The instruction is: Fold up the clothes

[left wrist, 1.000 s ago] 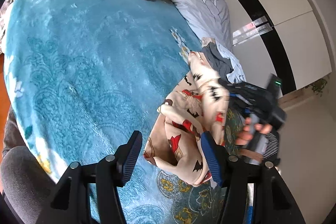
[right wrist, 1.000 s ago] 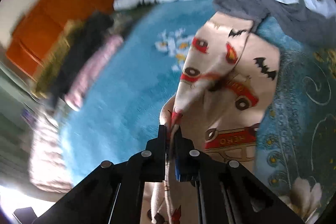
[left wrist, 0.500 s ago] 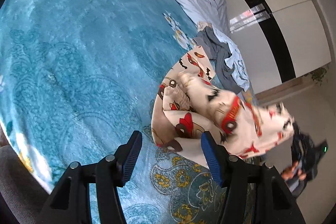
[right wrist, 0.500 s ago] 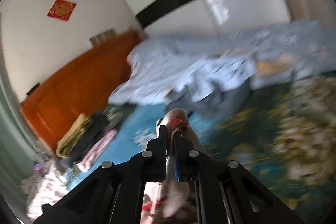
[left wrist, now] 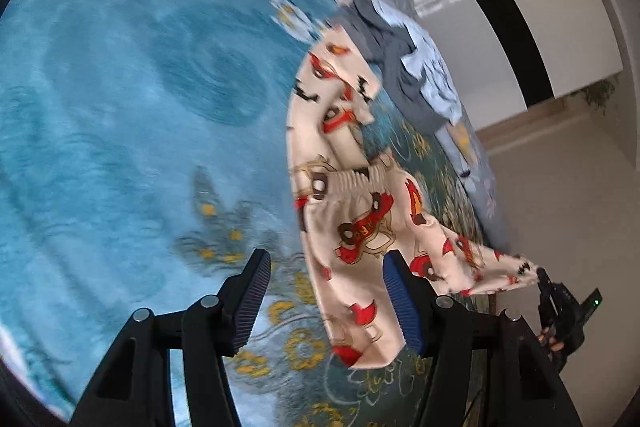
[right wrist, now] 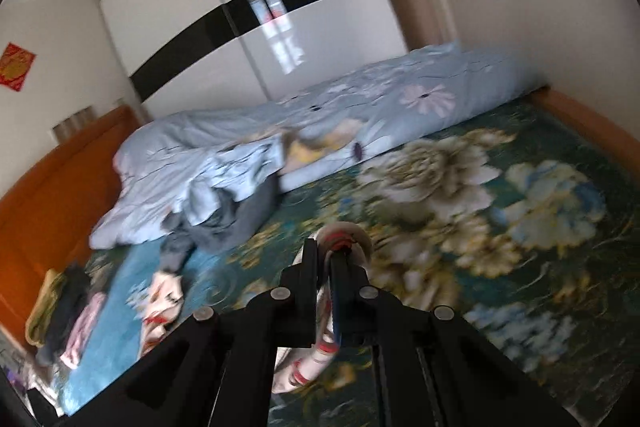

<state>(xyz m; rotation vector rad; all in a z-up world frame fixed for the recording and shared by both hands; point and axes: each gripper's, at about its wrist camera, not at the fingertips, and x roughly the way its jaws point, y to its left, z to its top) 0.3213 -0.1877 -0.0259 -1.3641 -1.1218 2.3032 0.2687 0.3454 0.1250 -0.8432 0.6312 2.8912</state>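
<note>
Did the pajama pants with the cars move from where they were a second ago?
Yes. The car pajama pants were bunched beside the grey clothes; now they stretch away from them toward the bed's edge, pulled by the right tool.

Broad bare blue blanket (left wrist: 120, 99) lay open left of the printed trousers (left wrist: 352, 211). A grey-and-blue clothes heap (left wrist: 404, 67) and rumpled duvet (right wrist: 320, 119) blocked the far side.

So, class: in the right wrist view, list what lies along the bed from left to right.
Stack of folded clothes → crumpled grey garment → right claw shut on the car-print pyjama → large pale flowers on the bedspread.
</note>
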